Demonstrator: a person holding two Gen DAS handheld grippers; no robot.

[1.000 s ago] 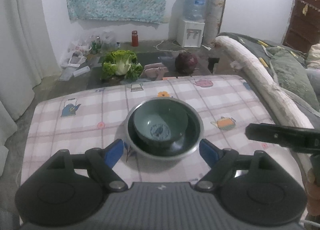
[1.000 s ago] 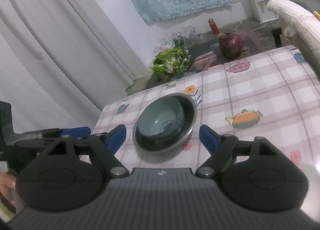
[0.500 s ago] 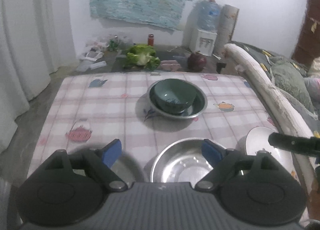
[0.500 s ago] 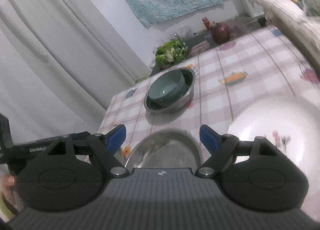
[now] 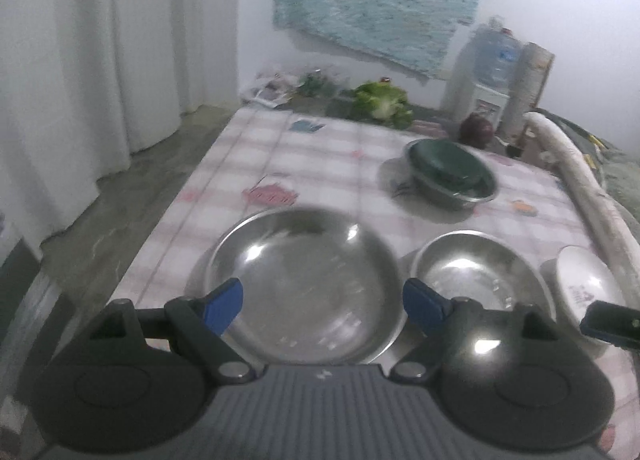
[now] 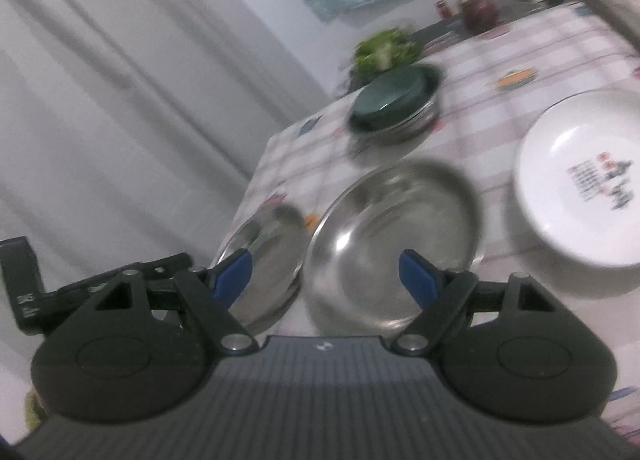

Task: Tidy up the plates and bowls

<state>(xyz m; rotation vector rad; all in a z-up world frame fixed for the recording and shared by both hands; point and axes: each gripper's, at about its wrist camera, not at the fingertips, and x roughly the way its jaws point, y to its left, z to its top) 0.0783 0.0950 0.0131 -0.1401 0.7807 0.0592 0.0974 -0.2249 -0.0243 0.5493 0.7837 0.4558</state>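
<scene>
So we've got both sets of tongs hanging over the near edge of the counter (image 5: pixel 320 164), both spread wide with nothing between the pads.

The left tongs (image 5: pixel 323 302) sit right in front of the big steel plate (image 5: pixel 304 284): it lies dead ahead and just below, and its rim nearly spans the gap between the blue fingertips (image 5: pixel 222 304). The steel bowl (image 5: pixel 480 276) is just off to the right of those tongs, and the white plate (image 5: pixel 580 280) further right again.

From the right tongs (image 6: pixel 326 276) it's the steel bowl (image 6: pixel 396 244) that lies straight ahead and centred, with the big steel plate (image 6: pixel 260 260) off to their left, partly behind the left fingertip, and the white plate (image 6: pixel 580 180) up and to the right.

Well beyond all that, the green bowl (image 5: pixel 448 168) already sits nested in another steel bowl (image 5: pixel 468 196).

Everything's round, so there's no long axis to line up with; we'd say any rim works. Our guess: each hand goes for the dish directly ahead of it, left for the plate, right for the bowl.
</scene>
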